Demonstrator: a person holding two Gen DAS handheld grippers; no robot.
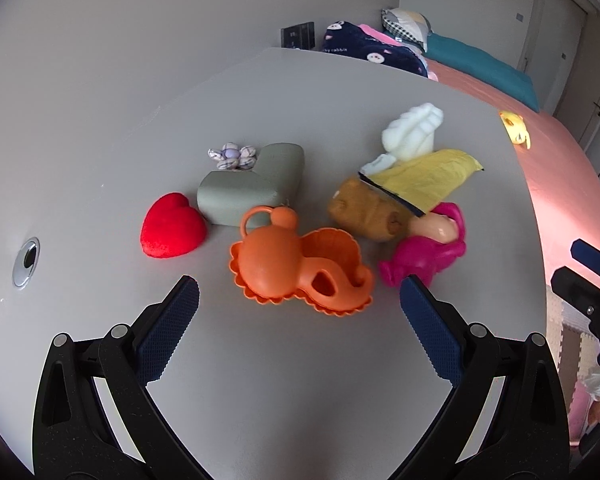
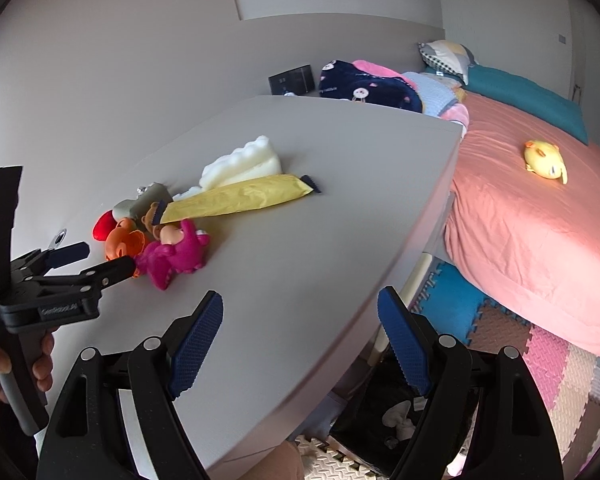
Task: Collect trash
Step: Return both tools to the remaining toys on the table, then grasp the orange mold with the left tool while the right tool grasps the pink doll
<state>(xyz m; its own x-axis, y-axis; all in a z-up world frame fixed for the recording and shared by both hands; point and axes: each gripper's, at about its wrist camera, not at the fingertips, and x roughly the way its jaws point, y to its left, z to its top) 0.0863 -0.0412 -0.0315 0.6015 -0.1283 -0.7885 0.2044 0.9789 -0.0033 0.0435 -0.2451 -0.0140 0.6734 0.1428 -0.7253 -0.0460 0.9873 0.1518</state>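
Bin [image 2: 380, 420] beneath table [image 2: 300, 280] shows only in right wrist view.

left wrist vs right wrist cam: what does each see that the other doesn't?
Left wrist only: the small purple-and-white fabric flower behind the grey-green L-shaped foam block, and the left gripper from its own camera, jaws open over bare table.

Right wrist only: the black-lined bin on the floor below the table edge, the coloured foam floor mats, and the hand holding the left gripper's handle.

Both: the grey table, red plush heart, orange plastic toy, pink plastic toy, yellow wrapper, white foam piece, yellow plush on the pink bed.
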